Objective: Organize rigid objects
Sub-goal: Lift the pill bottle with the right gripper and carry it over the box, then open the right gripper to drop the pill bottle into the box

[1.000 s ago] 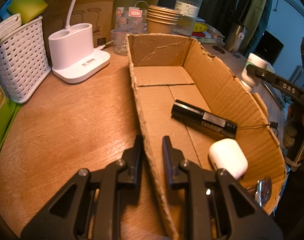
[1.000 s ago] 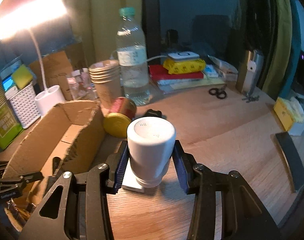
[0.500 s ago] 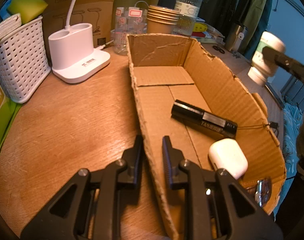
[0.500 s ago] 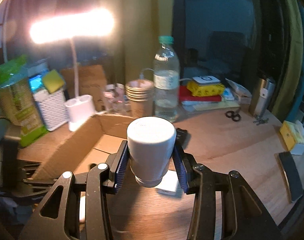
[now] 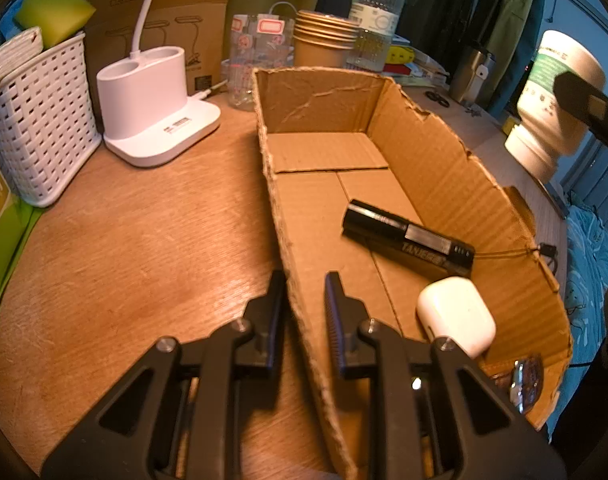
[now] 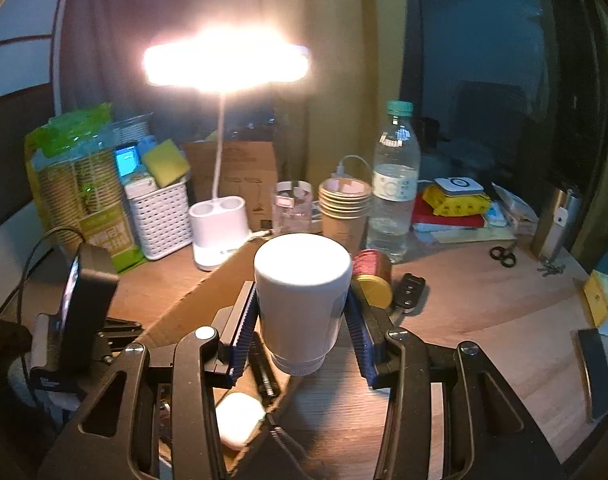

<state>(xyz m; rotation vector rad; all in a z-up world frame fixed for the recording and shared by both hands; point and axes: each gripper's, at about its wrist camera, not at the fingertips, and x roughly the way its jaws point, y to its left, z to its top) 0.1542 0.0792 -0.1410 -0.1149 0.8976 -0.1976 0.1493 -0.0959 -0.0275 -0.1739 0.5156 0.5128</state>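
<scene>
Right gripper [image 6: 303,312] has lifted the white bottle [image 6: 302,300] off the tabletop [image 5: 144,232] over the cardboard box [image 5: 436,184] | left gripper [image 5: 304,300] fingers clamp the box's near wall | flashlight [image 5: 408,238], earbud case [image 5: 456,314] inside | right fingers grip bottle.

White bottle [image 6: 302,300] is hanging upside down above the cardboard box [image 5: 444,184], where a black flashlight [image 5: 408,239] and white earbud case [image 5: 456,316] are lying.
</scene>
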